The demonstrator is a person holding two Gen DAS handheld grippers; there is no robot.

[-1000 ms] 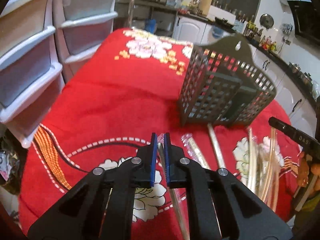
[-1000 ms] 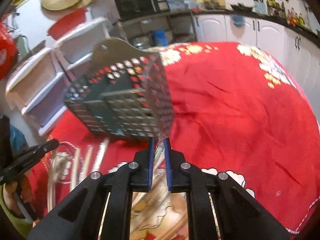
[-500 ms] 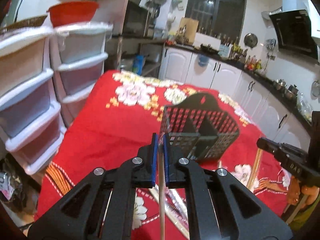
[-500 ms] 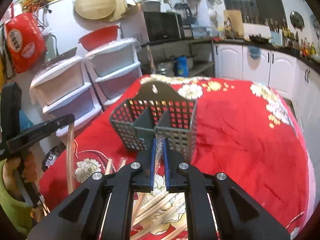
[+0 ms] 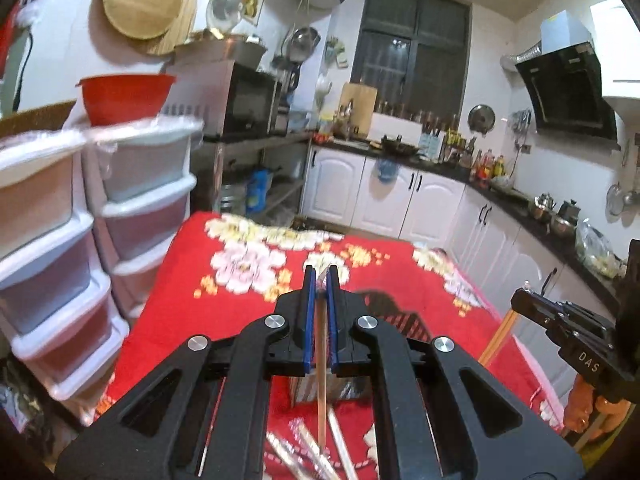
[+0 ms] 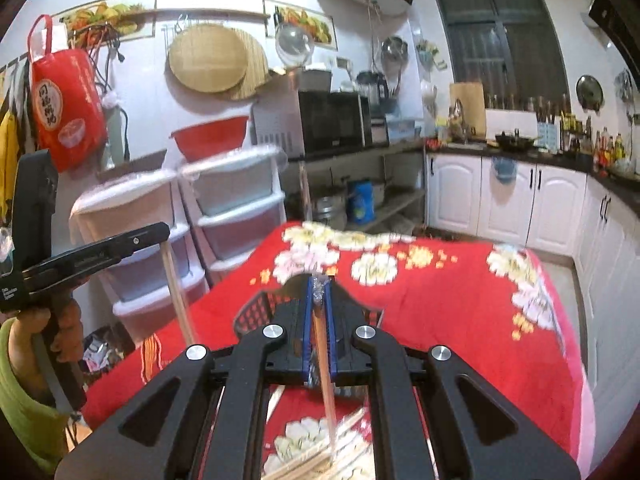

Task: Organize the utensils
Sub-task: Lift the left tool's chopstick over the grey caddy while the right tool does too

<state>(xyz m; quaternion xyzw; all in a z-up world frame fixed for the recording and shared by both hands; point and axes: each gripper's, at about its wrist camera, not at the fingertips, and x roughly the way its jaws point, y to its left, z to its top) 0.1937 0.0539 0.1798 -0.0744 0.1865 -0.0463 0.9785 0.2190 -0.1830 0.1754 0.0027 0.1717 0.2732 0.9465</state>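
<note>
Two grippers: each is seen clamped on a wrapped chopstick pair, lifted above the red floral tabletop [image 5: 248, 320].
Left gripper [image 5: 321, 280]: closed on a wooden chopstick pair [image 5: 322, 380] in clear wrap, which is hung down through the lower centre of the frame.
Right gripper [image 6: 319, 288]: closed on another wrapped chopstick pair [image 6: 326, 376], slanted toward the lower centre.
Utensil basket [image 6: 256, 312]: dark, perforated, set on the tabletop at frame centre, largely hidden behind the gripper in both views.
Loose chopsticks [image 6: 320, 456]: scattered on the tabletop at the bottom centre, blurred.
Drawer towers [image 5: 60, 240]: stacked at the left edge.
</note>
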